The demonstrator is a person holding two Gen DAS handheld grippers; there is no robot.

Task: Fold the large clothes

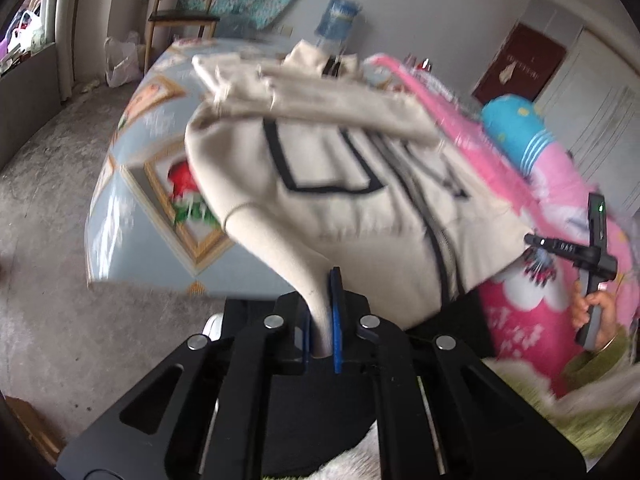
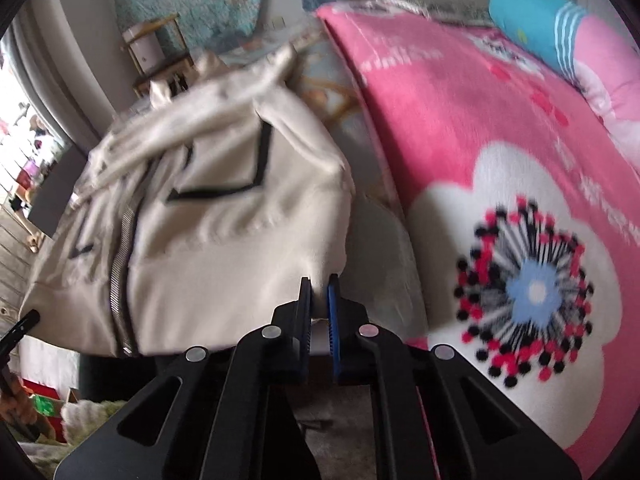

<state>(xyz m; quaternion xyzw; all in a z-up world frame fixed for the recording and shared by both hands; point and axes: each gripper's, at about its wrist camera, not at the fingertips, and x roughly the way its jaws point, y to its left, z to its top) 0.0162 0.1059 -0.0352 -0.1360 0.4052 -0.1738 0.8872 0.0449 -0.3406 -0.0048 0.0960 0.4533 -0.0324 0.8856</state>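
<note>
A cream zip-up jacket point(image 1: 336, 184) with black pocket outlines lies on the bed, its sleeves thrown across the top. My left gripper point(image 1: 322, 300) is shut on the near left corner of the hem, and the cloth rises in a peak between the blue pads. In the right wrist view the same jacket point(image 2: 224, 224) fills the left half, zip running down its left side. My right gripper point(image 2: 320, 292) is shut on the near right corner of the hem. The right gripper's body point(image 1: 588, 248) and the hand holding it show at the right of the left wrist view.
The bed carries a pale blue patterned sheet point(image 1: 160, 184) and a pink flowered blanket point(image 2: 500, 200). A blue and pink bolster pillow point(image 2: 552, 28) lies at the head. A wooden chair point(image 1: 180, 12), a water bottle point(image 1: 338, 16) and a plastic bag point(image 1: 120, 60) stand beyond on a grey floor.
</note>
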